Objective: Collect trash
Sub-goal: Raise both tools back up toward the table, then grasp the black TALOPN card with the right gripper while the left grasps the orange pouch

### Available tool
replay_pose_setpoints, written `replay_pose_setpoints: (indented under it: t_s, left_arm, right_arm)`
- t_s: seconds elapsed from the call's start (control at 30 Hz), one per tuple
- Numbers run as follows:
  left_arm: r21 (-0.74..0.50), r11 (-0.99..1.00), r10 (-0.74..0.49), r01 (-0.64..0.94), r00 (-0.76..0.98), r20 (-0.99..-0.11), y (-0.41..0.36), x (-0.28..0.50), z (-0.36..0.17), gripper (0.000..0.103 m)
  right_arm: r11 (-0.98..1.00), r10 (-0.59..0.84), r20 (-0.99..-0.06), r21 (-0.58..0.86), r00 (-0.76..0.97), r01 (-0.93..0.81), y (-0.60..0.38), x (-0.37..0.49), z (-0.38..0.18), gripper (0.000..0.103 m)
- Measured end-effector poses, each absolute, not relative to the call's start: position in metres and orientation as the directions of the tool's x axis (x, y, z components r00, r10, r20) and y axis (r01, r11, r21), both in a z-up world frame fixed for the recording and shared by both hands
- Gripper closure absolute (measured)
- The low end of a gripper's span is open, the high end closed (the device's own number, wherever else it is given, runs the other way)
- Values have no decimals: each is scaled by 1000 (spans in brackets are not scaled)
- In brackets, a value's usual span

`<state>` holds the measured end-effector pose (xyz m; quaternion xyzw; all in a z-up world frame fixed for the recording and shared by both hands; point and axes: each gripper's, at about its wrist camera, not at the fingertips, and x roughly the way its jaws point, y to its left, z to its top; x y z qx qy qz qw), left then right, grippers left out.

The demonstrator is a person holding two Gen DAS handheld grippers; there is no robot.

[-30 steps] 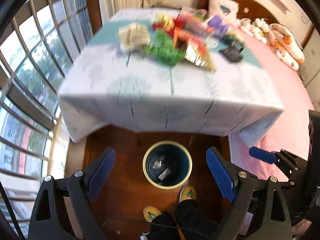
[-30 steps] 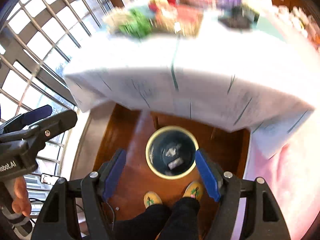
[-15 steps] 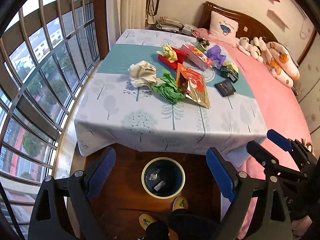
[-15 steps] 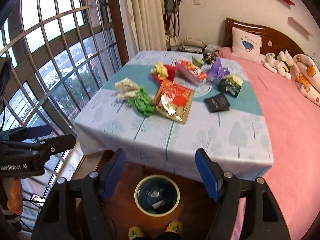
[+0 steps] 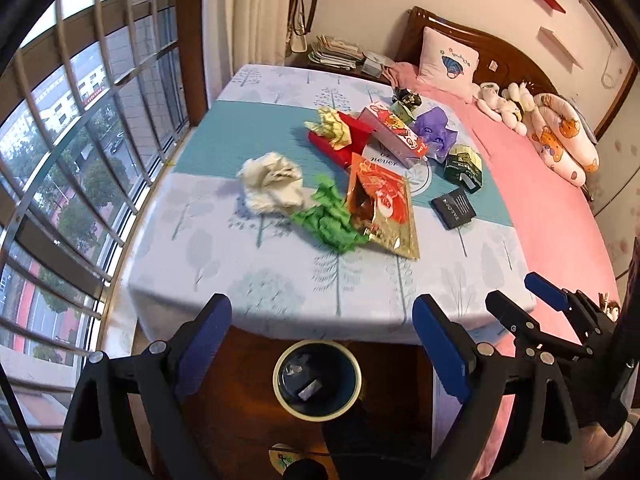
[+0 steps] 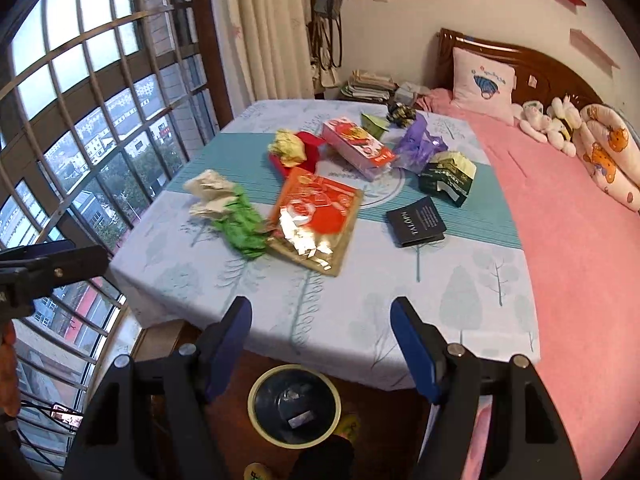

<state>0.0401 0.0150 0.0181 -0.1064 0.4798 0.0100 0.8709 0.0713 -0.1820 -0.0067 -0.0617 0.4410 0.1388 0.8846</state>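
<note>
A table with a tree-print cloth (image 5: 280, 280) (image 6: 460, 300) holds scattered trash: crumpled white paper (image 5: 272, 182) (image 6: 208, 192), crumpled green paper (image 5: 332, 220) (image 6: 244, 224), a red-gold foil bag (image 5: 380, 208) (image 6: 316, 220), a black packet (image 5: 454, 208) (image 6: 418, 222), a pink box (image 5: 394, 134) (image 6: 358, 148), a purple bag (image 5: 436, 132) (image 6: 418, 146). A dark bin with a pale rim (image 5: 318, 380) (image 6: 294, 404) stands on the floor below the table's near edge, with scraps inside. My left gripper (image 5: 320, 344) and right gripper (image 6: 322, 348) are open and empty, above the bin.
A barred window (image 5: 60, 140) lies to the left. A pink bed (image 5: 560, 200) with plush toys (image 6: 552, 120) lies to the right. A green-black bag (image 6: 448, 178) and a red box with yellow paper (image 6: 294, 150) also sit on the table.
Both grippers have lifted and tilted up from the bin toward the tabletop. The bin now sits lower in both views, and the trash on the table has come into clear view.
</note>
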Motion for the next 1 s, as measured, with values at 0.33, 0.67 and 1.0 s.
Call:
replay_pose_setpoints:
  t_s: [0.33,0.67,1.0]
  left_arm:
    - [-162,984,-115,-71,441,-890,-30,179,-15,12]
    - [-163,984,-140,-66,267,-954,-51,276,-86,12]
    - [-178,977,-155,-122,173,-973,-48,300,-125,12]
  right_arm:
    - [965,228,-852,133,471,-228,-239,166,-47,31]
    - [948,317,-898,295,306,-117,-262,244,-102,31]
    - [938,347,-895,338,280,-84,-259,292,-117,30]
